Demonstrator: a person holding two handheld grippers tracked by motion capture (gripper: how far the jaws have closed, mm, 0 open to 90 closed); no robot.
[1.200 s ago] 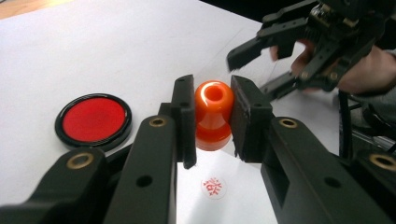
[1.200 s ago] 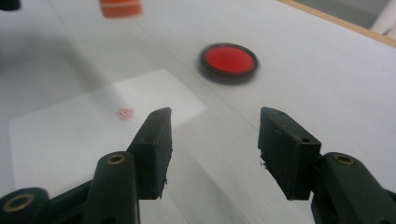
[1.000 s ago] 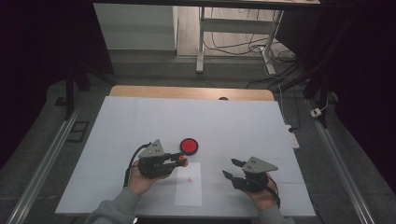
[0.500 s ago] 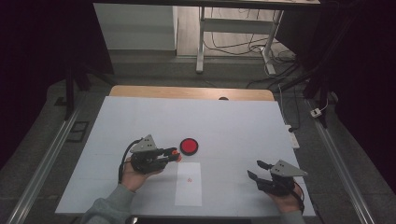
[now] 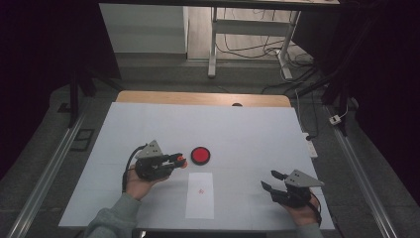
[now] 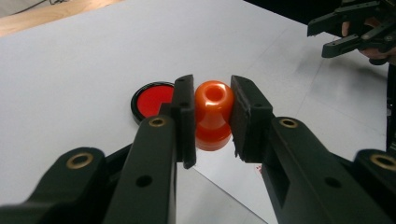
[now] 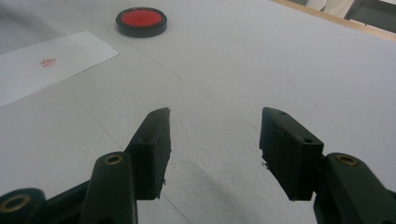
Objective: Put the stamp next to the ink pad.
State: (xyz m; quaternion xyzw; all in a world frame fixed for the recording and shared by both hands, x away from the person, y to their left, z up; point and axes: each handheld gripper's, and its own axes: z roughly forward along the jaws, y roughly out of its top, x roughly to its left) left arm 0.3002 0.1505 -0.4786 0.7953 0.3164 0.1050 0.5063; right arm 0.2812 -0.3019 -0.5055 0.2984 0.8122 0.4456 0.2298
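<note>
stamp: orange knob-shaped stamp, pinched between the left gripper's jaws, held above the table just beside the ink pad; seen end-on, handle tip toward the camera in the left gripper view
left gripper: jaws pressed onto the stamp from both sides, firm pinch, held in the person's hand over the near-left part of the table
ink pad: round, red, black rim, open, near the table's middle, touching nothing
paper: white slip by the near edge, just below the pad; small red mark already on it
step: judging by the mark and where the stamp is, it is being carried at the pad, either to re-ink or to set down; cannot tell which
next move: likely needs the stamp turned face-down and lowered square onto the pad or paper, grip kept tight
right gripper: jaws spread wide, holding nothing, hovering low near the near-right corner, well apart from paper and pad
table: white top, wooden strip along the far edge
</note>
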